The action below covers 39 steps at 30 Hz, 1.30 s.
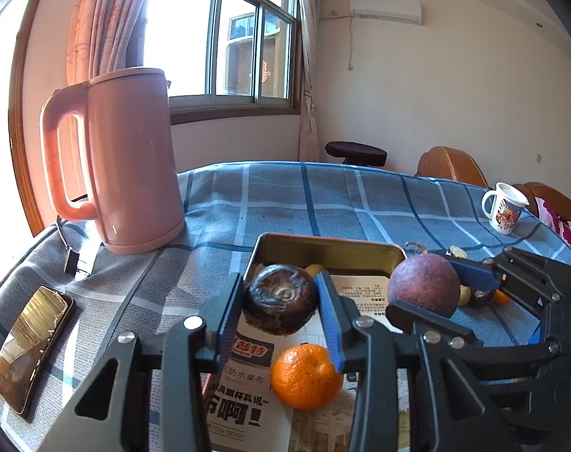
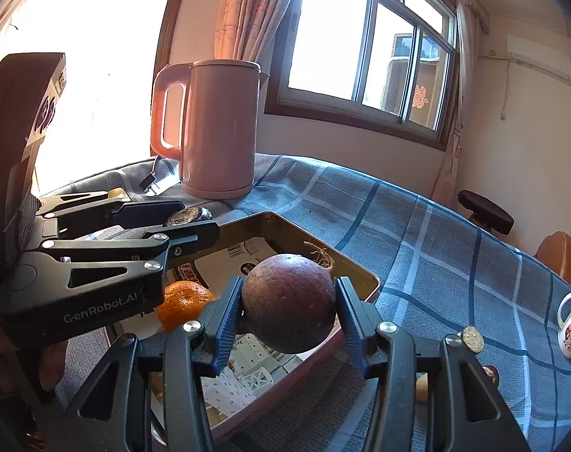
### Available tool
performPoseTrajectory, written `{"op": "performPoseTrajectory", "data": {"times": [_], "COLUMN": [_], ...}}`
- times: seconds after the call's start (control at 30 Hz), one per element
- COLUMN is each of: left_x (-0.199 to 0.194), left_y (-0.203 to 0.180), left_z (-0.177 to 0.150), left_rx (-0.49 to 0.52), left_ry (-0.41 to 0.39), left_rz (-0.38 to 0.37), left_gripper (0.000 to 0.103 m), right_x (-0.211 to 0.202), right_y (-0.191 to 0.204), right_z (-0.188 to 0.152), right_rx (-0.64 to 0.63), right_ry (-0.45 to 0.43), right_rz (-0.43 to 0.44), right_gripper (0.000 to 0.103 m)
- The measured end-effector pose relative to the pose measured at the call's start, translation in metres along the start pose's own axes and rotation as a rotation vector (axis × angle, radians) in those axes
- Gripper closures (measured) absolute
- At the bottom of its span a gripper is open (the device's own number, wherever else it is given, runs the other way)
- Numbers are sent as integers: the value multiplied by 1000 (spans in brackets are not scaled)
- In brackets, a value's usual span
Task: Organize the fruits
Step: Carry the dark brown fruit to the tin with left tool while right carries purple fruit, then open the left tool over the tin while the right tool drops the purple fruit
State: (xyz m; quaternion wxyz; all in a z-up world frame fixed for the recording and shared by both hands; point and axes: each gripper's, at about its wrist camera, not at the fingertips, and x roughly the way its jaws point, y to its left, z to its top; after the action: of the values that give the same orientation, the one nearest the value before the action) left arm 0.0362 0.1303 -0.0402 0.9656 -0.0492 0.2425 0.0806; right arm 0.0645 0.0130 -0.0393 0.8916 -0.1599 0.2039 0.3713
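Note:
A shallow metal tin (image 1: pixel 330 250) lined with printed paper sits on the blue checked cloth. My left gripper (image 1: pixel 281 303) is shut on a dark brown wrinkled fruit (image 1: pixel 279 301) above the tin; it also shows in the right wrist view (image 2: pixel 189 215). An orange mandarin (image 1: pixel 306 376) lies in the tin below it. My right gripper (image 2: pixel 289 307) is shut on a round purple fruit (image 2: pixel 289 303) over the tin's (image 2: pixel 364 269) right edge; that fruit also shows in the left wrist view (image 1: pixel 422 286).
A pink kettle (image 1: pixel 134 162) stands at the back left with its cord. A phone (image 1: pixel 29 342) lies at the left edge. A printed mug (image 1: pixel 505 207) stands at the far right. Small fruits (image 1: pixel 481 295) lie on the cloth right of the tin.

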Motion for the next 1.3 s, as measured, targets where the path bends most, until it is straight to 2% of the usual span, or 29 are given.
{"op": "performPoseTrajectory", "data": {"times": [0.23,0.5,0.63,0.67,0.7,0.73,0.8,0.97,1.1,1.2,1.3], "left_x": [5,14,14,13,12,10,5,-7,-18,-22,-22], "left_y": [1,1,0,-1,-2,-2,-3,-9,-29,-54,-82], "left_z": [-1,-1,-2,-2,-2,-2,-3,2,10,15,17], "left_rx": [-1,1,0,1,3,5,-3,-16,7,41,88], "left_ry": [32,82,80,76,70,59,28,-14,-56,-72,-76], "left_rz": [-12,-30,-30,-28,-23,-16,-7,-15,-49,-86,-128], "left_gripper": [62,61,60,58,50,45,27,25,25,20,20], "right_x": [6,23,30,30,29,28,24,-6,-43,-61,-71], "right_y": [4,11,14,15,16,16,12,-8,-45,-83,-121], "right_z": [-1,-2,-4,-4,-4,-4,-4,-7,-16,-27,-41], "right_rx": [-8,-31,-46,-50,-52,-51,-35,8,66,119,196], "right_ry": [23,110,149,149,148,143,122,38,-18,-2,25], "right_rz": [6,27,51,49,43,31,10,-38,-116,-203,-287], "right_gripper": [52,52,52,52,51,48,38,36,36,36,36]}}
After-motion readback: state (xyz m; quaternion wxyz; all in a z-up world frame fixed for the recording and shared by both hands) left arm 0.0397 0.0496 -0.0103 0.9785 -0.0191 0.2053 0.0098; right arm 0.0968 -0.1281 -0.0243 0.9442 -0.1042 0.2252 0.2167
